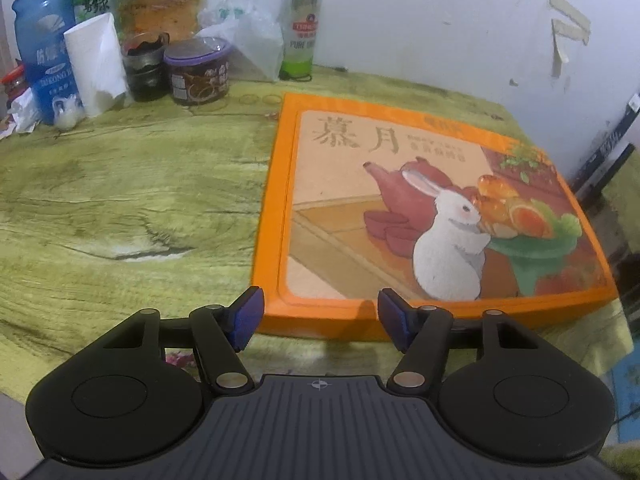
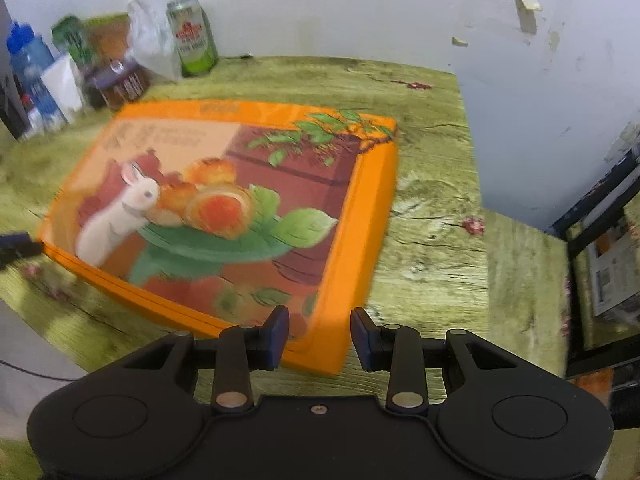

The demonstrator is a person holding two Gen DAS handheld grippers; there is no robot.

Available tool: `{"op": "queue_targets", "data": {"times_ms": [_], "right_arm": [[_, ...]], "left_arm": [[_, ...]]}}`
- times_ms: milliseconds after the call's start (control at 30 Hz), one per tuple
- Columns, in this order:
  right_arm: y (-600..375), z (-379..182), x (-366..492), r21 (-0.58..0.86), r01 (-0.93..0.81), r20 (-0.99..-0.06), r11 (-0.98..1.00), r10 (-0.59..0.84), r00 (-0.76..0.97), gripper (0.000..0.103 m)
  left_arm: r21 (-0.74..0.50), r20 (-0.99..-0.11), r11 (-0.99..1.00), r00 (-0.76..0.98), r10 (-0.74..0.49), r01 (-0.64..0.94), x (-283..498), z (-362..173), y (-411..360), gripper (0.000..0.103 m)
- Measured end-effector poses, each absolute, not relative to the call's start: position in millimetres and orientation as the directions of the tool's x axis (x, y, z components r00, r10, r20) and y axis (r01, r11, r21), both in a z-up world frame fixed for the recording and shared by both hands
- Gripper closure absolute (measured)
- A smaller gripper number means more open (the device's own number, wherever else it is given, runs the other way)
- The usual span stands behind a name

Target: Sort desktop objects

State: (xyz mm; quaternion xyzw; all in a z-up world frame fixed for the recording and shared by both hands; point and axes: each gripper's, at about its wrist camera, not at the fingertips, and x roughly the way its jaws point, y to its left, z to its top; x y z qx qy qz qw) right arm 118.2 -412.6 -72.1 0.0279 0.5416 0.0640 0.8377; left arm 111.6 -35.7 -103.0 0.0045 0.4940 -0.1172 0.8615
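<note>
Flat orange box (image 1: 420, 216) with a rabbit picture lies on the green-grained bench (image 1: 120, 200). Left view alone shows clearly the back clutter: blue bottle (image 1: 40, 28), paper roll (image 1: 96, 64), purple-lidded tub (image 1: 198, 72), can (image 1: 300, 32). Right view alone shows the box's right side and bare bench beyond. Left gripper (image 1: 320, 312): jaws partly open, astride the box's near edge, not pressing. Right gripper (image 2: 319, 338): jaws narrow with a gap, over the box's near corner, holding nothing.

Black grippers (image 1: 320, 316), blue-padded jaws, silver pivot screws.
</note>
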Motion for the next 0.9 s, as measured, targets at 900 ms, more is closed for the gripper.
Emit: {"op": "queue_targets", "data": {"times_ms": [900], "right_arm": [[-380.2, -100.0, 138.7, 0.011, -0.235, -0.948, 0.972, 0.085, 0.306, 0.069]], "left_arm": [[-0.038, -0.869, 0.945, 0.456, -0.191, 0.325, 119.2, -116.8, -69.7, 0.044]]}}
